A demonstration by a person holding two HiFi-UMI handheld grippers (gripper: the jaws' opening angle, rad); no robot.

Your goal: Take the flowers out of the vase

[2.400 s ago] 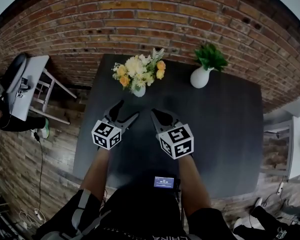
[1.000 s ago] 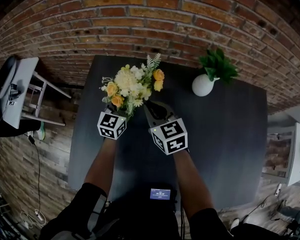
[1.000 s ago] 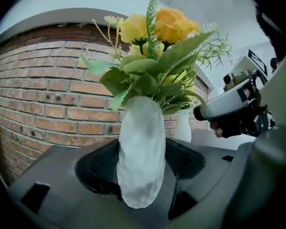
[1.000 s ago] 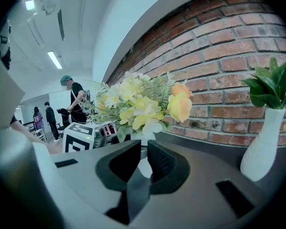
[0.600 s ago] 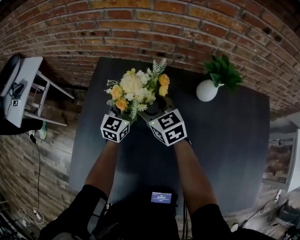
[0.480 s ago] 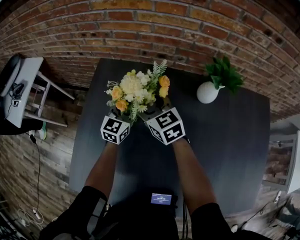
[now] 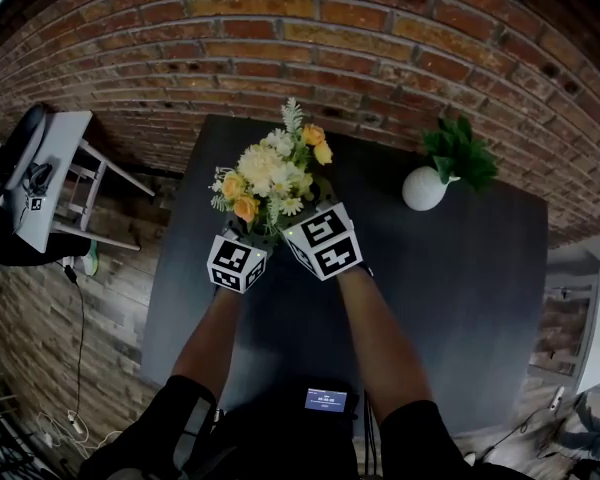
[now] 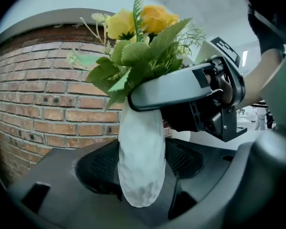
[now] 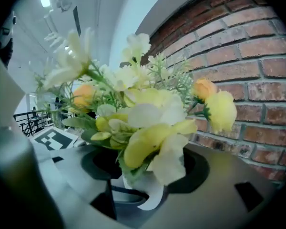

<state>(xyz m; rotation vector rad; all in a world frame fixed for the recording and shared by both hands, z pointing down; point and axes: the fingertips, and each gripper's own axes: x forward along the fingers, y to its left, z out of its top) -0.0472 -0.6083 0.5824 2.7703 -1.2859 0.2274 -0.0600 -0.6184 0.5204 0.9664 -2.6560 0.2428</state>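
Left gripper (image 8: 142, 171): clenched on the white vase (image 8: 140, 142). Both dark pads (image 8: 100, 166) press its lower body, and it stands upright between them.
Right gripper (image 9: 150, 171): closed round the flowers (image 9: 148, 123) at the base of the bunch, just above the vase mouth. In the left gripper view its grey finger (image 8: 171, 87) crosses the foliage directly above the left jaws.
Flowers: yellow, orange and cream heads with green leaves, stems in the vase. The bunch rises directly above both sets of jaws.
Vase rim: a white lip shows between the right jaws, under the lowest petals.
Vase base: no view shows whether it touches the dark table (image 7: 450, 268).
Change since 2.4 s ago: the vase then stood on the table ahead of both grippers, whose jaws were spread and empty. Now it is between the left jaws, with the bunch in the right jaws.
Change since 0.5 s ago: the left cube (image 7: 238, 263) and right cube (image 7: 323, 240) sit slightly closer together. The bunch has shifted a little left and up the head view.
Second vase (image 7: 424, 189): white and round, holding a green plant (image 7: 460, 153). It stands on the table well to the right of the right jaws.
Markings: both cubes carry black-and-white square patterns.
Screen (image 7: 326, 399): lit blue, close to the person's body; its text is too small to read.
Backdrop: brick wall (image 7: 330, 38) beyond the jaws.
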